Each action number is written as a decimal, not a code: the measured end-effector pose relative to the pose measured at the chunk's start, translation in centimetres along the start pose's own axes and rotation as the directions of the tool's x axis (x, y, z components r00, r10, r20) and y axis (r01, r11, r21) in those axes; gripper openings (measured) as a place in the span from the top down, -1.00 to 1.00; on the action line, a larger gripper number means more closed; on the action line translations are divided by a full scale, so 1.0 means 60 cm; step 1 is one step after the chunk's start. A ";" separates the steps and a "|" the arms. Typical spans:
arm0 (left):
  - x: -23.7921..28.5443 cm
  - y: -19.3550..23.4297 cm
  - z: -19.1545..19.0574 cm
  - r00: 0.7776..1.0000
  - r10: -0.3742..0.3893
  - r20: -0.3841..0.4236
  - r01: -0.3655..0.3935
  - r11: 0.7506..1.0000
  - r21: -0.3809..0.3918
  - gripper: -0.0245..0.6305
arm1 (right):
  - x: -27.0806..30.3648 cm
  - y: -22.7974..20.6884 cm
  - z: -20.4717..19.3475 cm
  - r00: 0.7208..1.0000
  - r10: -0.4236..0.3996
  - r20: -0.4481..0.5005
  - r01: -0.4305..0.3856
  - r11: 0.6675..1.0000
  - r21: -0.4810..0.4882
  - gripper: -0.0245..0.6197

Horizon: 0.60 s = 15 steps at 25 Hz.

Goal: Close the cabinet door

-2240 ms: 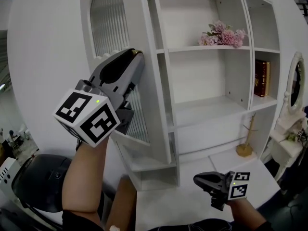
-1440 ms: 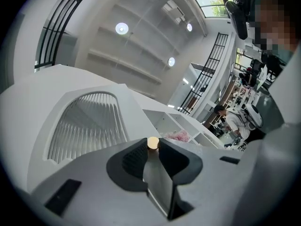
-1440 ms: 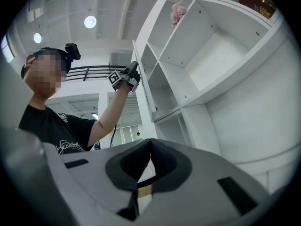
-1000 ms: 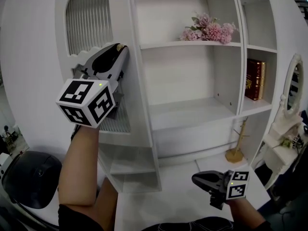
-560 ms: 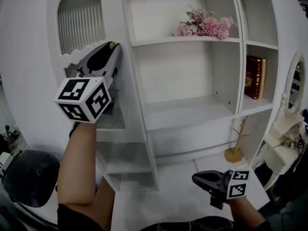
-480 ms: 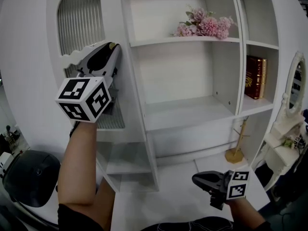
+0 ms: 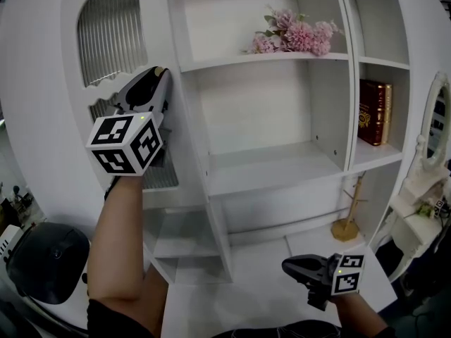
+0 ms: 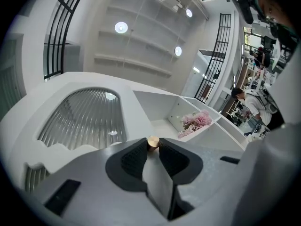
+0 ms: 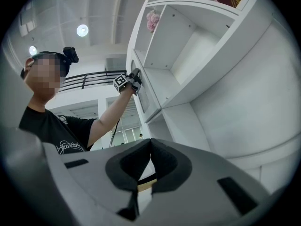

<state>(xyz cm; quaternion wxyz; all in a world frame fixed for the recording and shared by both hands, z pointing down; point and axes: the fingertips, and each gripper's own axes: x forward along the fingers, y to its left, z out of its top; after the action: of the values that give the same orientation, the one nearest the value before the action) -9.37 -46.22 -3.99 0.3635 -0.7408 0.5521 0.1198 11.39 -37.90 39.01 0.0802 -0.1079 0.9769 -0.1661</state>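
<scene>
The white cabinet door (image 7: 113,41) has an arched ribbed-glass pane and hangs at the left of the open shelf unit (image 7: 268,174). My left gripper (image 7: 161,71) is raised against the door's right edge, shut on its small brass knob (image 8: 153,142), which shows between the pads (image 8: 136,157). In the head view the door's face is almost square to the camera, beside the cabinet's upright. My right gripper (image 7: 287,265) hangs low at the bottom right, away from the cabinet, with its jaws together and nothing in them (image 9: 150,145). In the right gripper view, the left gripper (image 9: 134,81) is seen at the door (image 9: 146,98).
Pink flowers (image 7: 292,37) lie on the top shelf and a red book (image 7: 374,111) stands in the right compartment. A wooden stand (image 7: 345,224) sits on the white table (image 7: 246,294), a mirrored vanity (image 7: 433,129) at far right, a black round object (image 7: 46,259) at lower left.
The door and my left gripper on its knob have swung left in the head view, and the door now faces the camera more squarely. The right gripper has sunk slightly.
</scene>
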 end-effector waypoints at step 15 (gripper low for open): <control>0.005 0.001 -0.005 1.000 0.026 -0.009 -0.026 1.000 0.017 0.68 | -0.012 -0.018 -0.006 1.000 0.012 0.023 -0.013 0.999 0.044 0.92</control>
<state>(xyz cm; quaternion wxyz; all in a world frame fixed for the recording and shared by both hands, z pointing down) -9.40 -46.63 -3.97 0.3657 -0.7310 0.5642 0.1165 12.20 -38.62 39.78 0.0945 -0.1020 0.9727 -0.1860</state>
